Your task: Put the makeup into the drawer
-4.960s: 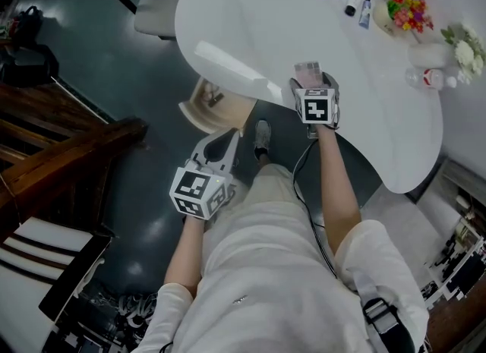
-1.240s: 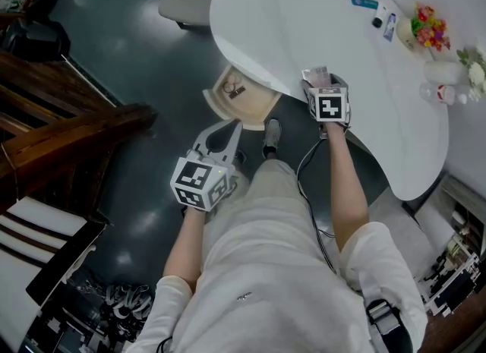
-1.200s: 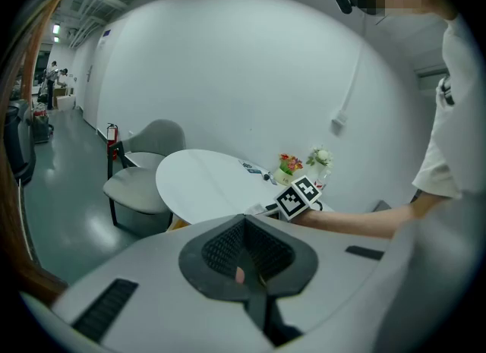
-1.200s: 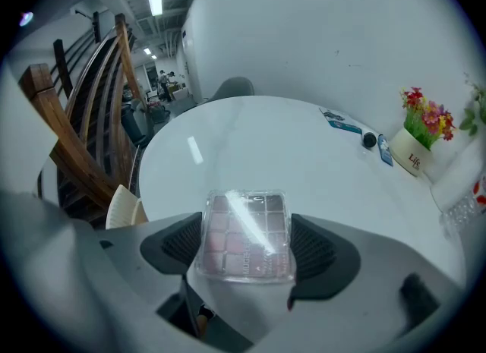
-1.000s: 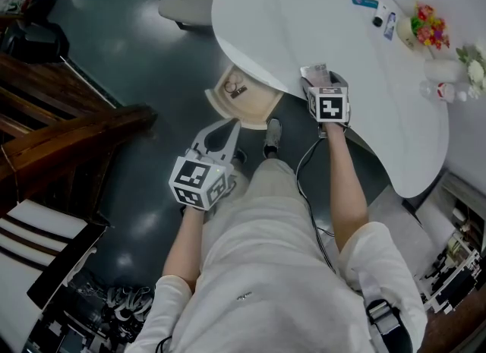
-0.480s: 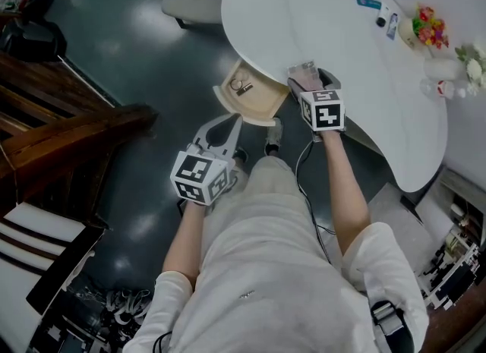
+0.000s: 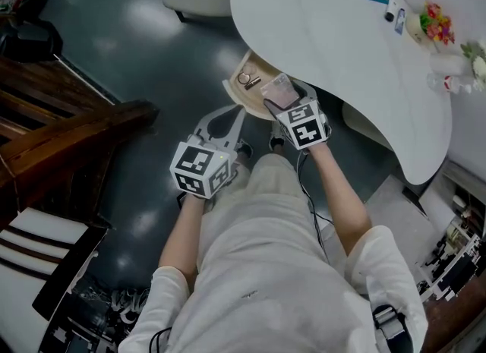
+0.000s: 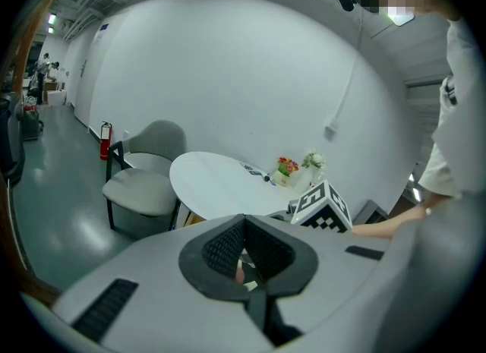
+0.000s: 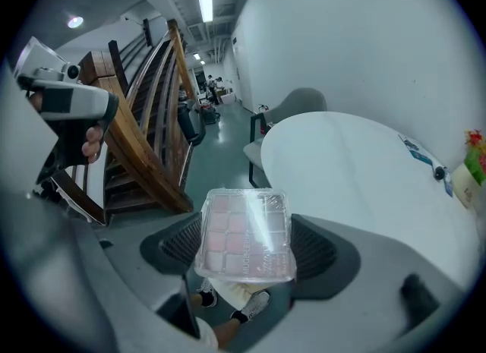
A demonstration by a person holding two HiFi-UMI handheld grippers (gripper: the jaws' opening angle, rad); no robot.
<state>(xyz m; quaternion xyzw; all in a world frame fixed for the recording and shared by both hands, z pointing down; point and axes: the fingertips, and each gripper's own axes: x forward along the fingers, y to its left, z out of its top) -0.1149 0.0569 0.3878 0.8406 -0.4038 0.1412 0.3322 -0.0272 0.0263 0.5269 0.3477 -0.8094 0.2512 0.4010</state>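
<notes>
Makeup palette (image 9: 244, 234), clear-lidded w/ pink pans, is pinched btwn the right gripper's (image 7: 279, 95) fingers (image 9: 315, 249). They grip it by its long edges, so the flat case sits level and lid-up.

In the head view it hangs over the open drawer (image 7: 237, 89), which sticks out from under the white tabletop (image 7: 326, 33). That's prob. why the gripper is held low and on the person's side: the tabletop overhangs the drawer's back part, so only the front can be reached from above. The drawer holds a small ring-shaped item (image 7: 247, 80) toward its left. The palette is over the right part, apart from it.

Left gripper (image 7: 238, 112) hangs lower left over the floor (image 7: 114, 55), near the drawer's front. Can't tell if it touches. Its fingers (image 8: 224, 249) are pressed together w/ nothing btwn them. It is prob. parked there to push the drawer shut afterward.

Step in hand, imo: lower & release. The palette isn't resting on the drawer bottom, as far as I can tell. Risk: letting go w/ the case partly over the front wall, so it tips out.
</notes>
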